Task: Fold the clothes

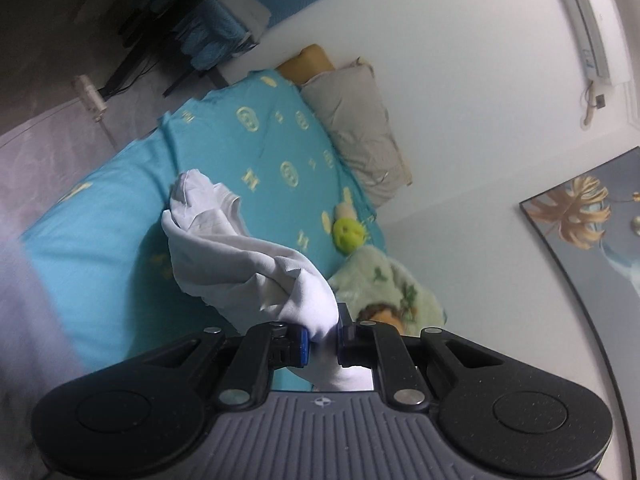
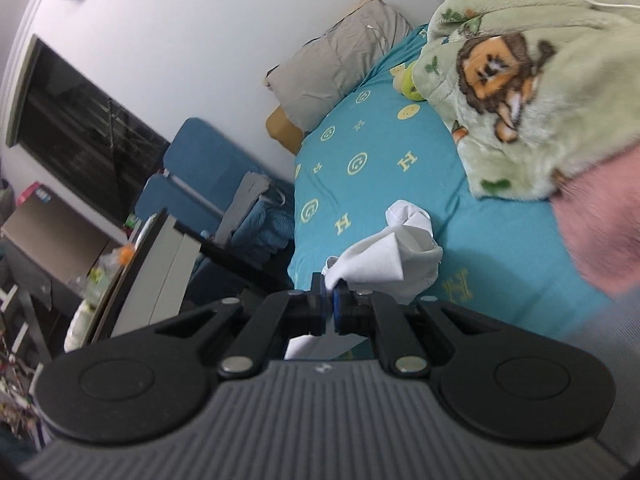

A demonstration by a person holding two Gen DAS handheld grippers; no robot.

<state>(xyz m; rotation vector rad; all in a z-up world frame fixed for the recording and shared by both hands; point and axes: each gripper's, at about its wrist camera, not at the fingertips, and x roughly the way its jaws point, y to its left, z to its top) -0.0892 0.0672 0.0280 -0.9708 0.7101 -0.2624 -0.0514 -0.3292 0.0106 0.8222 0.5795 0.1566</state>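
Over the teal bed [image 1: 120, 280], the white garment [image 1: 224, 248] hangs bunched, its long axis running toward eleven o'clock from the left gripper [image 1: 323, 340], which is clenched on one end, while the right gripper [image 2: 329, 306] pinches another edge equally close.

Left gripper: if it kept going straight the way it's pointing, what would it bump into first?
The left gripper is clamped on the white garment, which bunches right ahead. Beyond that cloth lies the teal bedsheet, probably next, though depth is hard to judge.
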